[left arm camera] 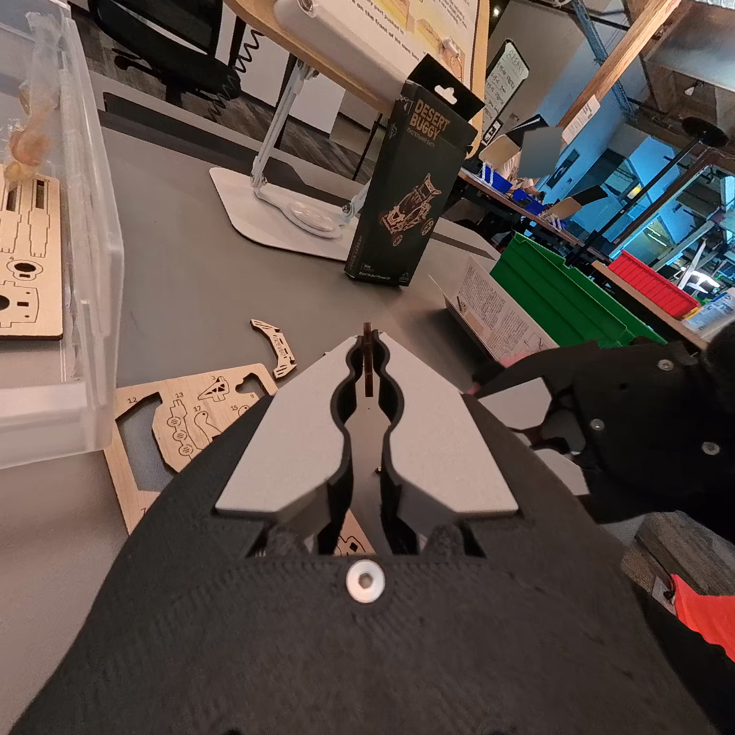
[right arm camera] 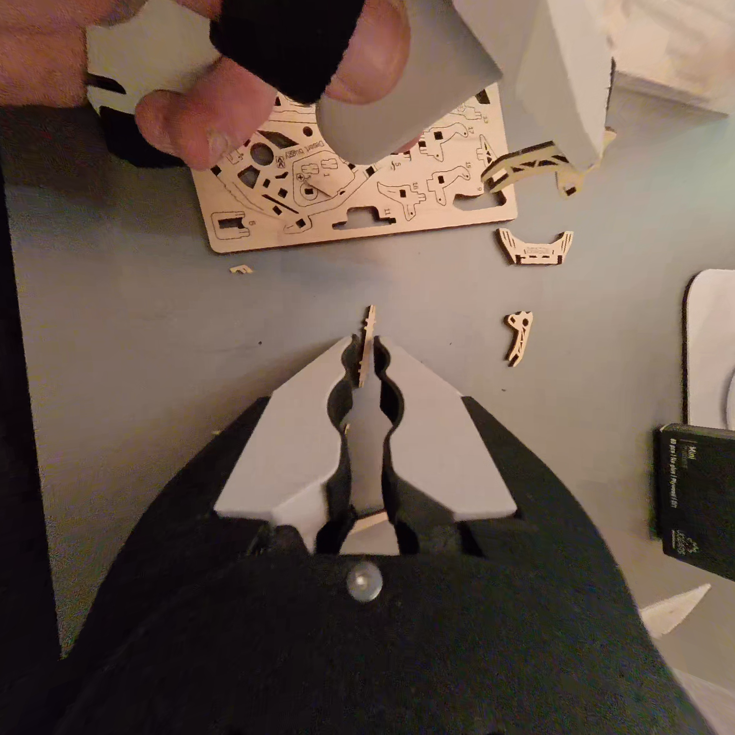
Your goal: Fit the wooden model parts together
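Note:
My left gripper (left arm camera: 366, 338) is shut on a thin dark-edged wooden part (left arm camera: 366, 358) that I see edge-on between its tips. In the right wrist view it is a curved, slotted piece (right arm camera: 521, 165) held above the table. My right gripper (right arm camera: 368, 340) is shut on a narrow notched wooden strip (right arm camera: 366, 350). The strip is tilted and sticks out past the tips. The right gripper also shows, blurred, in the left wrist view (left arm camera: 596, 417). A laser-cut wooden sheet (right arm camera: 358, 214) with numbered parts lies on the grey table (right arm camera: 159, 318), and it also shows in the left wrist view (left arm camera: 191, 417).
Loose wooden parts (right arm camera: 535, 248) (right arm camera: 518, 338) (left arm camera: 278, 348) lie on the table. A black model box (left arm camera: 413, 191) stands beside a white stand base (left arm camera: 278, 214). A clear plastic box (left arm camera: 79, 238) holds another sheet. An open booklet (left arm camera: 493, 314) and a green bin (left arm camera: 564, 294) are at the right. A hand (right arm camera: 191, 131) is near the sheet.

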The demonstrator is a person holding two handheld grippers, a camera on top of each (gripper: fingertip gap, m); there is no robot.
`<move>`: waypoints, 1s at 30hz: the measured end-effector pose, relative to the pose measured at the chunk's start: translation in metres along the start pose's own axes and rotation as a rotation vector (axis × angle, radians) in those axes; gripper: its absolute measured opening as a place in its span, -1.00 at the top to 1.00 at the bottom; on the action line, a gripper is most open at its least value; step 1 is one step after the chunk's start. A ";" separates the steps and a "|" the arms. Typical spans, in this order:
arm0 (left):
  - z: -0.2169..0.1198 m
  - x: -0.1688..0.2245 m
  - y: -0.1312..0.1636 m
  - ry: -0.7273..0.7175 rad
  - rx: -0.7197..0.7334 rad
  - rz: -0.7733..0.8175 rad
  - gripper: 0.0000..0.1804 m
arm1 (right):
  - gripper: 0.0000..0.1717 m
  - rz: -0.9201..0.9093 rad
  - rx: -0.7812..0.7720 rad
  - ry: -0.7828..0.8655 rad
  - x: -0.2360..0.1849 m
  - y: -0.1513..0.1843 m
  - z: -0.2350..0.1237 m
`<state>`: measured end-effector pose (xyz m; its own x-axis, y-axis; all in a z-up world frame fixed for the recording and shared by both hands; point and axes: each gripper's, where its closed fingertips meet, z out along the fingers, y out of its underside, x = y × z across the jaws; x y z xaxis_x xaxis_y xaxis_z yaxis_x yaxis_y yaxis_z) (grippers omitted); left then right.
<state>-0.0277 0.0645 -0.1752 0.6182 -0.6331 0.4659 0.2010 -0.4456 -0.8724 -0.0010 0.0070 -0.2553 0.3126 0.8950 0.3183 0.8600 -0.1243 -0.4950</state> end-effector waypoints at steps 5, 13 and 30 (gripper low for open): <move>0.000 0.000 0.000 0.001 0.002 -0.001 0.99 | 1.00 0.187 0.033 -0.097 0.001 -0.004 0.001; 0.000 0.000 0.000 0.006 0.000 -0.006 0.99 | 0.99 0.625 0.056 -0.364 0.001 -0.006 0.003; 0.000 0.000 0.000 0.008 -0.002 -0.008 0.99 | 1.00 0.385 0.064 -0.087 0.025 0.001 -0.001</move>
<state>-0.0276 0.0644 -0.1755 0.6107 -0.6343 0.4740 0.2045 -0.4519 -0.8683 0.0080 0.0287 -0.2469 0.5694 0.8215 0.0312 0.6590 -0.4335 -0.6146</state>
